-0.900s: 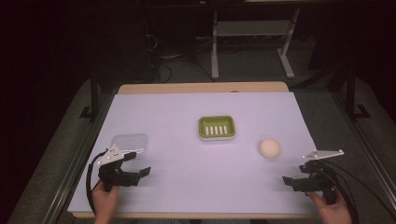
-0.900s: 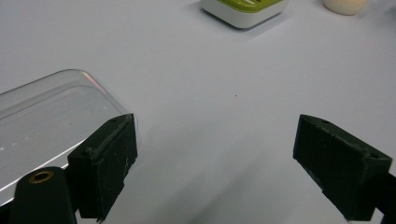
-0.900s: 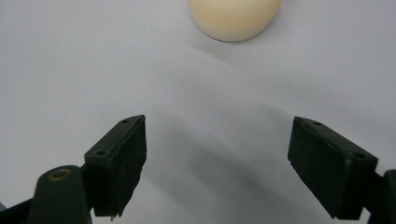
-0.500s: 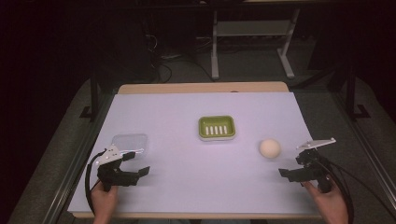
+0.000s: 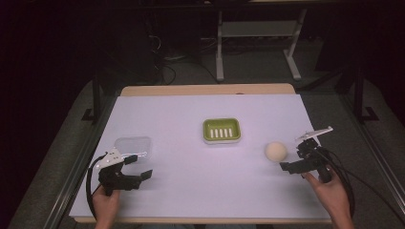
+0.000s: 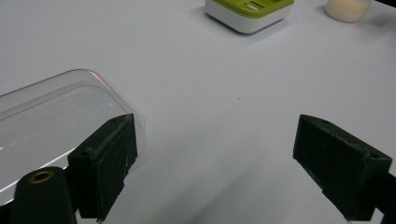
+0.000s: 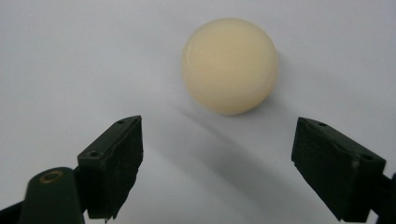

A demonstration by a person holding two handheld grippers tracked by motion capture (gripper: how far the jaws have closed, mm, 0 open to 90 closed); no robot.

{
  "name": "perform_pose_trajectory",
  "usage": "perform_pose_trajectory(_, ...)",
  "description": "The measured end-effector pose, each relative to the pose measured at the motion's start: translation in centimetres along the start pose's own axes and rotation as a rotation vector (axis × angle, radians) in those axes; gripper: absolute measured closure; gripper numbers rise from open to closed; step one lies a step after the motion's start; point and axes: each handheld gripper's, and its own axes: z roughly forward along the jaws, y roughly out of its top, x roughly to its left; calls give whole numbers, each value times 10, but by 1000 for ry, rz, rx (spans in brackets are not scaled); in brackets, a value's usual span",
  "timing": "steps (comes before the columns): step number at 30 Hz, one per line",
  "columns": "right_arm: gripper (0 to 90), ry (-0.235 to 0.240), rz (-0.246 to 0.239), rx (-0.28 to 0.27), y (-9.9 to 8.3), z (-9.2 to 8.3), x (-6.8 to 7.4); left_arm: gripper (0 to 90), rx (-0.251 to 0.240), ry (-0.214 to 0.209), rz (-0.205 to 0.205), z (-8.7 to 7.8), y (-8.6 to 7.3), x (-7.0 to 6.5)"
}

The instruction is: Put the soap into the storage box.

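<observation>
A cream round soap (image 5: 276, 151) lies on the white table at the right. My right gripper (image 5: 292, 155) stands open just right of it, apart from it. In the right gripper view the soap (image 7: 229, 65) sits a little beyond the open right gripper (image 7: 217, 144), slightly right of the gap's middle. A green soap dish (image 5: 221, 130) with a slotted insert rests at the table's centre. A clear plastic lid (image 5: 133, 146) lies at the left. My left gripper (image 5: 142, 165) is open just in front of it; the lid (image 6: 56, 116) lies beside its left jaw, with nothing between the jaws.
The white table cover (image 5: 191, 191) ends at a wooden strip (image 5: 205, 89) along the far edge. Metal rails run along both sides. The left gripper view also shows the soap dish (image 6: 247, 11) and the soap (image 6: 348, 8) far off.
My right gripper has moved forward and left, closing in on the soap. The left gripper has hardly moved.
</observation>
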Motion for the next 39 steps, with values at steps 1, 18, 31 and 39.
perform_pose_trajectory(1, 160, 0, -6, 1, 2, 0, 0, 129, -3, -2, 1, 1, 0, 0)
perform_pose_trajectory(18, 157, -15, -35, 32, 40, 8, 0, 129, -3, -5, 7, 0, 1, 1)
perform_pose_trajectory(31, 153, -31, -36, 89, 63, 29, -2, 129, -11, -7, -1, -1, 1, 0)
perform_pose_trajectory(39, 153, -34, -28, 131, 68, 41, -5, 129, -10, -8, -1, -1, 0, 0)
